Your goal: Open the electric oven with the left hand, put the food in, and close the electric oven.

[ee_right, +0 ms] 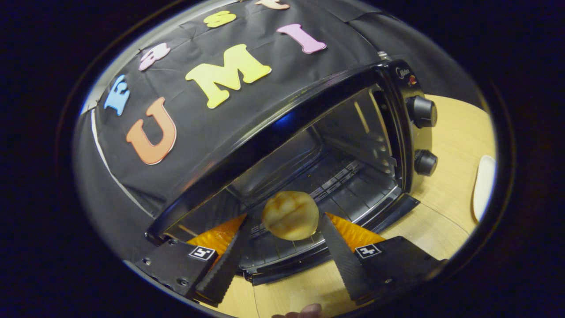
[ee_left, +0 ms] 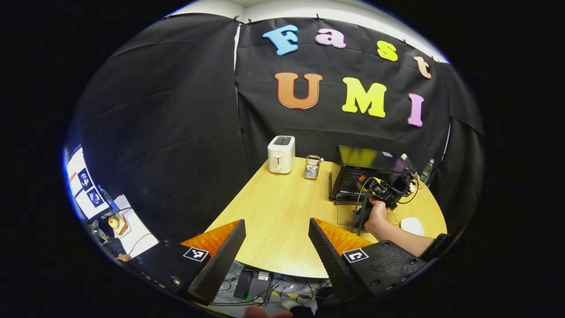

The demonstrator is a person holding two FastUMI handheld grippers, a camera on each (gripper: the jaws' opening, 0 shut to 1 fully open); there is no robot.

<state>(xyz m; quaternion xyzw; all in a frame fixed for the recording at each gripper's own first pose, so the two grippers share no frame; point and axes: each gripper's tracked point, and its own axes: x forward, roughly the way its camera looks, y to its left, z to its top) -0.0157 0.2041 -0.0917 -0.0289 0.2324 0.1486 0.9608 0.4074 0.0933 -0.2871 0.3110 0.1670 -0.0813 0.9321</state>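
Note:
The black electric oven stands at the back right of the wooden table with its door down. In the right gripper view the oven gapes open over its wire rack. A round golden bun sits at the front of the rack. My right gripper is open around the bun, with a gap showing on the left side. A hand holds the right gripper at the oven mouth. My left gripper is open and holds nothing, hanging over the table's near edge.
A white toaster and a glass jar stand at the back of the table. A white plate lies right of the oven, as does a bottle. Two knobs sit on the oven's right panel.

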